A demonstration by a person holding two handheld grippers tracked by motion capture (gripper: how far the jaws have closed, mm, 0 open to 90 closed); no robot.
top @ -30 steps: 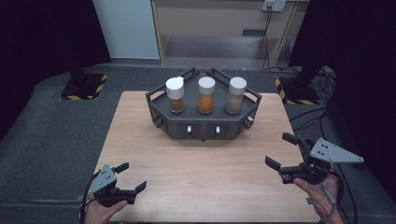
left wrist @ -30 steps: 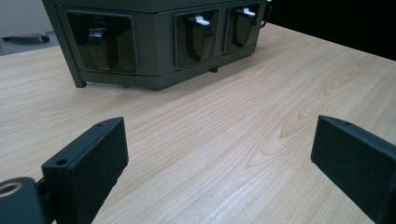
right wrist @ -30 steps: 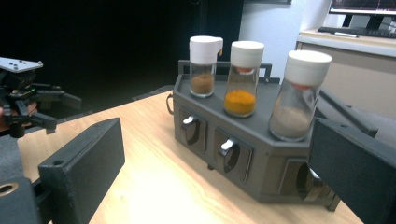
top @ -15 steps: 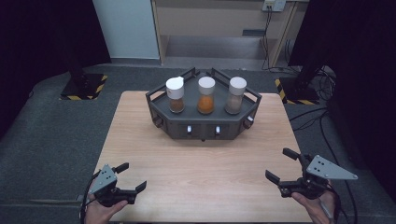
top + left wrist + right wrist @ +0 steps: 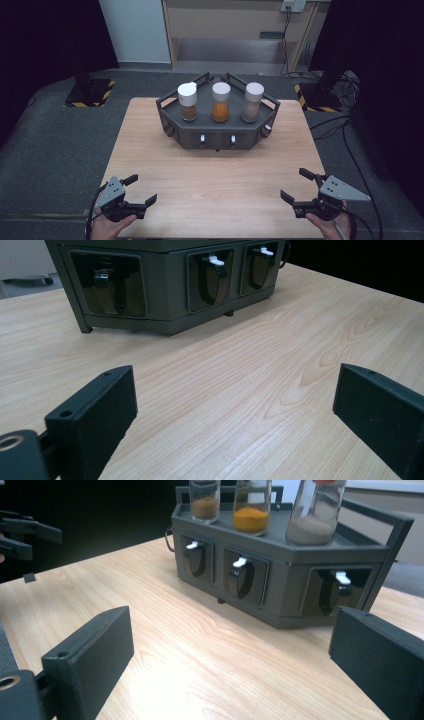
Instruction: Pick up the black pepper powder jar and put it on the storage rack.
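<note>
Rack: dark grey rack (image 5: 217, 135) sat at the far middle of the wooden tabletop (image 5: 215, 185), well apart from both grippers, with switch-like levers set into its front panels.
Jars: three white-capped jars stood upright in a row on top of the rack — a brown-filled jar (image 5: 188, 101) at the left, an orange-filled jar (image 5: 220, 102) in the middle, a grey-filled jar (image 5: 252, 102) at the right.
Left gripper: left gripper (image 5: 139, 190) hovered at the near left corner of the tabletop, held in a hand (image 5: 107, 227) coming in from the bottom edge; its fingers (image 5: 95, 415) stood wide apart, gripping nothing, bare wood between them, pointing toward the rack's front-left side.
Right gripper: right gripper (image 5: 298, 185) hung at the near right corner, grey three-cornered plate on top, cable trailing off behind; its fingers (image 5: 90, 660) were spread wide too, empty, aimed at the rack's front-right side.
Right gripper view: all three jars rose above the rack, the grey-filled one nearest, and the other gripper showed far off at the left edge.
Contact: neither gripper touched the rack or any jar.
</note>
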